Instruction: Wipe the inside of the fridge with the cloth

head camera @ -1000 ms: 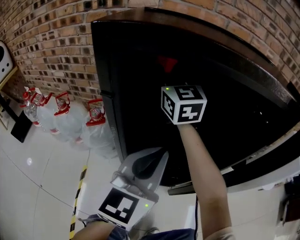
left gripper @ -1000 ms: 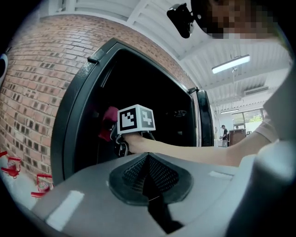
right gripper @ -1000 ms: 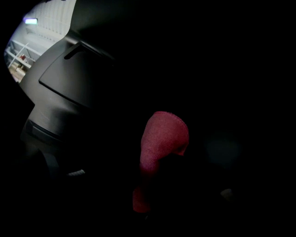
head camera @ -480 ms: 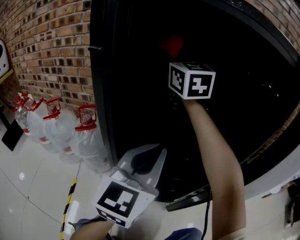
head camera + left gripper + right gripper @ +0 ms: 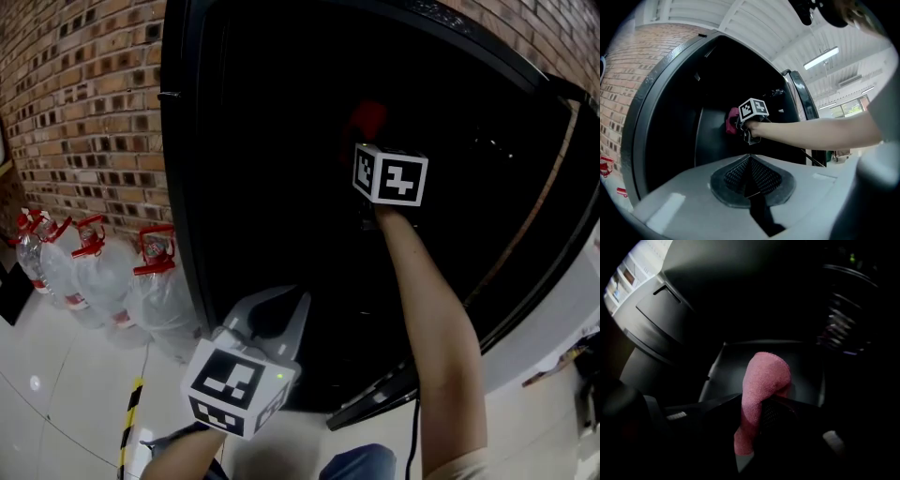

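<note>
Two claws show. The right claw (image 5: 759,414) is clamped on a pink cloth (image 5: 762,378), and the left claw (image 5: 749,182) has its jaws pressed together with nothing between them. The cloth is a soft, nubby terry weave. It is folded into a rounded hump that rises above the jaws, while a narrow tail hangs down between them. The pad beside it carries a fine mesh-like grid.

Claw and cloth are deep inside the fridge (image 5: 253,159), a tall cabinet with smooth, matt black walls and a curved dark frame. The cloth's hump stands in front of a smooth grey panel at the back; whether it touches that panel I cannot tell. A bare forearm (image 5: 427,319) reaches in behind the right claw's marker cube. The left claw, of pale grey plastic, hangs low outside the fridge opening.

Left of the fridge stands a rough brick wall (image 5: 84,84). At its foot, clear plastic water bottles (image 5: 98,272) with red caps sit on a glossy white tiled floor (image 5: 47,375).
</note>
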Available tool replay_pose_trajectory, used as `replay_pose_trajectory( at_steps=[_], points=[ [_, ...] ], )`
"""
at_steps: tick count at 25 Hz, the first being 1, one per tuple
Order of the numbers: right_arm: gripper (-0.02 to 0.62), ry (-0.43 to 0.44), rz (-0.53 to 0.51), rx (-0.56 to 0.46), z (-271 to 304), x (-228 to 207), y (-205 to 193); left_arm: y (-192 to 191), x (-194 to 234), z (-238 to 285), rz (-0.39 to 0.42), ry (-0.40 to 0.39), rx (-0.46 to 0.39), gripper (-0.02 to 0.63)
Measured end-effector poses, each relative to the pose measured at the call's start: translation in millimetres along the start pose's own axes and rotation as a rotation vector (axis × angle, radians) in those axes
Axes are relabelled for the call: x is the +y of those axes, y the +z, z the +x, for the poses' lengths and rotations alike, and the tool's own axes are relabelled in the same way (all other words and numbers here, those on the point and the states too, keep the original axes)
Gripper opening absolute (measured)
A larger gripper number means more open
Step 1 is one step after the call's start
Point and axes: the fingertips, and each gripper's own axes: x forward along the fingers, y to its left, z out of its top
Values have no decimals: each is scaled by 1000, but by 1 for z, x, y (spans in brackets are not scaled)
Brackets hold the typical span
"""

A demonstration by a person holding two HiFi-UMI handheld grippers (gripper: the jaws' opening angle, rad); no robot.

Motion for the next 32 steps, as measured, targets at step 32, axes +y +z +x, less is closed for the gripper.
replay_pose_trajectory(
  at_steps=[32],
  points=[
    [54, -28, 139, 12, -186, 22, 3, 21, 6, -3, -15, 41, -41, -8]
  ],
)
